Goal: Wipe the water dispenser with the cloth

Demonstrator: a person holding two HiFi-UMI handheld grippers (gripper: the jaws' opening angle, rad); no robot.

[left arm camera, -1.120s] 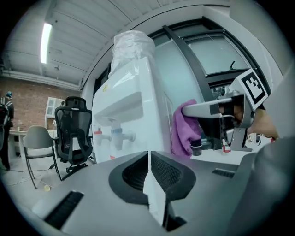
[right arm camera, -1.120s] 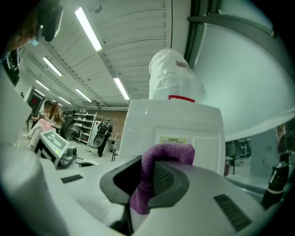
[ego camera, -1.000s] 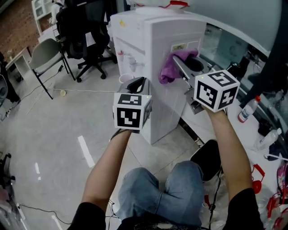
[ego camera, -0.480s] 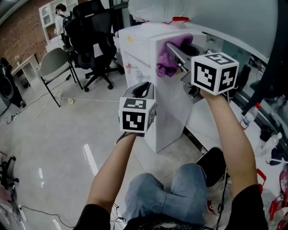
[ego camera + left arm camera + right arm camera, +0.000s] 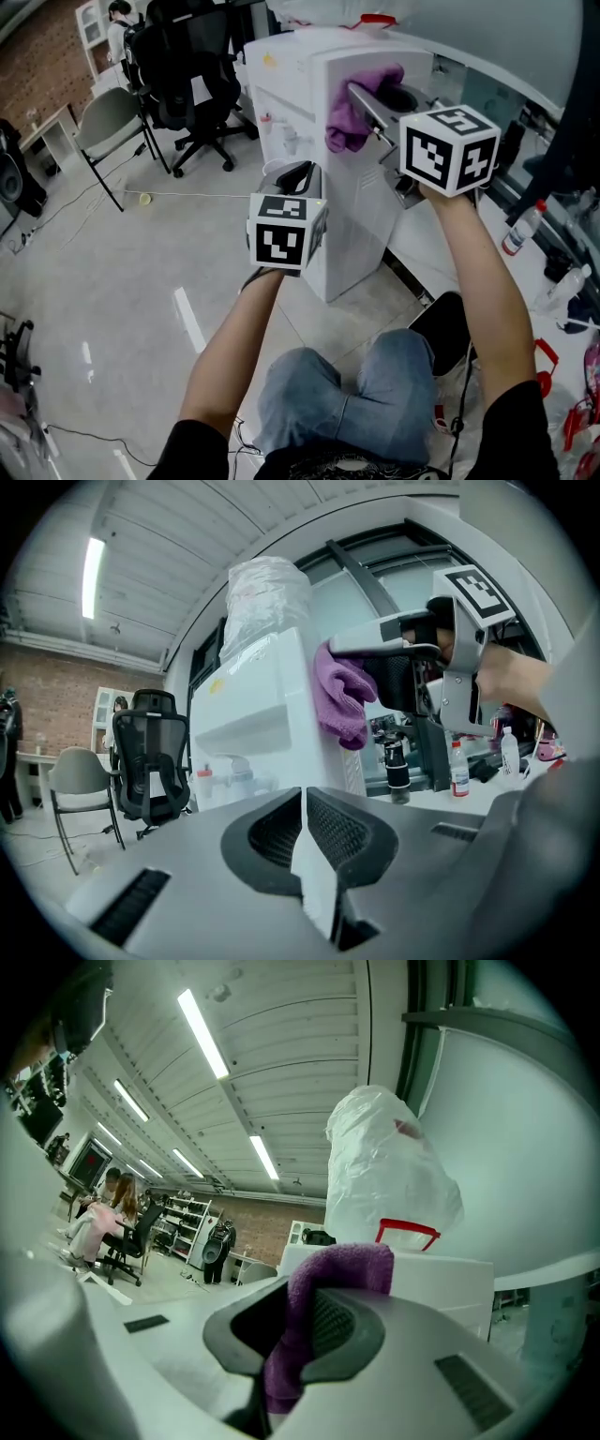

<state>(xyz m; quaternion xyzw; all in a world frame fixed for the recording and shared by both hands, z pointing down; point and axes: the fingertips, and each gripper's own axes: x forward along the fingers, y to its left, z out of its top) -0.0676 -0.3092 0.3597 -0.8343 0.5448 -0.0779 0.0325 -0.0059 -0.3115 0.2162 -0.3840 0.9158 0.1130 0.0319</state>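
Water dispenser (image 5: pixel 302 89): white, on the floor; we see a plastic-wrapped bottle (image 5: pixel 267 597) on top.
Office chair (image 5: pixel 187 70): black, left of the dispenser, apart from it.
Right claw (image 5: pixel 300 1314): clamped on the cloth, at the dispenser's top edge.
Left claw (image 5: pixel 303 803): jaws pressed together, empty, low beside the dispenser.
Cloth (image 5: pixel 354 111): purple, we see it hanging against the dispenser's upper side.
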